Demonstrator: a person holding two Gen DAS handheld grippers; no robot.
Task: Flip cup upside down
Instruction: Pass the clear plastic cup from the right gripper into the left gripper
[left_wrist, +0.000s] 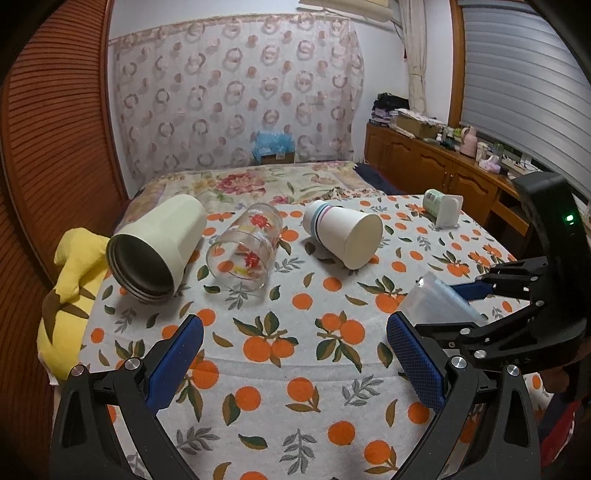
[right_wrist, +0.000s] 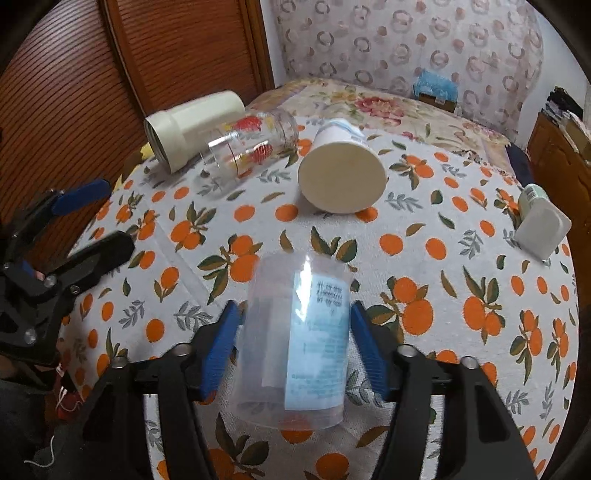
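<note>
A clear plastic cup (right_wrist: 295, 332) with a blue label lies lengthwise between the blue pads of my right gripper (right_wrist: 291, 314), which is closed on its sides just above the orange-print cloth (right_wrist: 424, 280). In the left wrist view the same cup (left_wrist: 436, 299) shows at the right in the right gripper (left_wrist: 439, 299). My left gripper (left_wrist: 295, 328) is open and empty over the near part of the cloth. A cream tumbler (left_wrist: 157, 245), a flowered glass (left_wrist: 245, 245) and a white paper cup (left_wrist: 345, 232) lie on their sides farther back.
A small white holder with a green roll (left_wrist: 443, 206) stands at the far right of the cloth. A yellow plush toy (left_wrist: 70, 295) lies at the left edge. A wooden louvred door is at the left, a wooden cabinet (left_wrist: 424, 166) at the right.
</note>
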